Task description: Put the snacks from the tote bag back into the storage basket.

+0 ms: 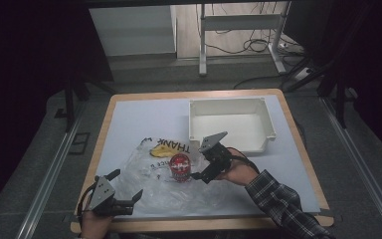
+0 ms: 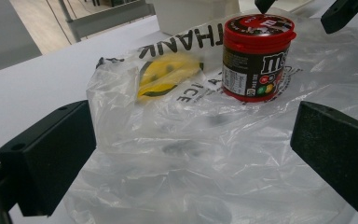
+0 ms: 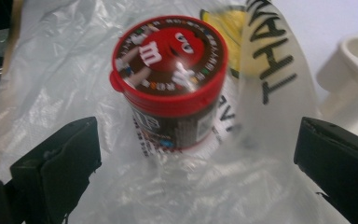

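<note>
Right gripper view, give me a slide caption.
Open right tool faces an upright red-lidded candy tub standing on a clear plastic bag.

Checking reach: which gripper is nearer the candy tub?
Right. The right gripper sits just beside the candy tub, open, jaws facing it. The left gripper is farther, at the near edge of the plastic bag, also open.

Lab, railed test table [image 1: 129, 107] (floor cables [image 1: 238, 47])

Words I can read

The clear plastic bag [image 2: 177, 154] with the yellow smiley says "THANK" in black letters. My small round red-lidded candy tub [image 2: 256, 56] shows a white "m" on its side and lid.
</note>
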Tool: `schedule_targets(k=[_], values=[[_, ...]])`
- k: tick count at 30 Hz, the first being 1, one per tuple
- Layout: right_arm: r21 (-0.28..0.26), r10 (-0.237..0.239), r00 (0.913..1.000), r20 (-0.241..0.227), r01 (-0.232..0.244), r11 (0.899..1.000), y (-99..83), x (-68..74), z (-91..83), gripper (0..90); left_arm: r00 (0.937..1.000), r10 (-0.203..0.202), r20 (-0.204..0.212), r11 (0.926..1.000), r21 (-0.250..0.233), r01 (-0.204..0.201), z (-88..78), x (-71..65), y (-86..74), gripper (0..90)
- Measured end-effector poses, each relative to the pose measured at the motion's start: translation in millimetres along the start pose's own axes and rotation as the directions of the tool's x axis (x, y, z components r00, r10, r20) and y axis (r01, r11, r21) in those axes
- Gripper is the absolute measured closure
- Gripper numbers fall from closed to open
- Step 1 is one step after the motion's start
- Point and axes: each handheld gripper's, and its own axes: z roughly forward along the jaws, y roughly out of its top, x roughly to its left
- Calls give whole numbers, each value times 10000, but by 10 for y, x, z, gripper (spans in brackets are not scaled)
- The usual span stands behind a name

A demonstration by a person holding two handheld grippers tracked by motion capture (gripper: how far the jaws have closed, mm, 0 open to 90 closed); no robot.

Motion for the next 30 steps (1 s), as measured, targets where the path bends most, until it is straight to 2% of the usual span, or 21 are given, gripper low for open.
schedule_targets(k=[2, 10, 16, 19, 28, 30], values=[[30, -107, 9999, -65, 107, 9999, 19, 12, 19, 6, 10000, 0, -1, 10000, 0, 0, 0, 0, 0, 0], [812, -294, 9992, -267, 315, 9962, 104, 68, 166, 13, 10000, 11, 5, 10000, 11, -11, 0, 0, 0, 0], [1477, -478, 9986, -236, 508, 9877, 169, 86, 301, 21, 10000, 15, 6, 10000, 11, -15, 0, -1, 0, 0], [1558, -245, 9991, -357, 298, 9873, 195, 88, 362, 42, 10000, 20, 12, 10000, 18, -20, 0, -1, -1, 0], [1868, -324, 9989, -332, 381, 9817, 266, 73, 467, 98, 10000, 72, -6, 10000, 50, -72, 2, -3, 0, 0], [2111, -449, 9984, -356, 515, 9761, 287, 72, 502, 104, 10000, 83, -6, 9999, 59, -83, 2, -4, 0, 0]])
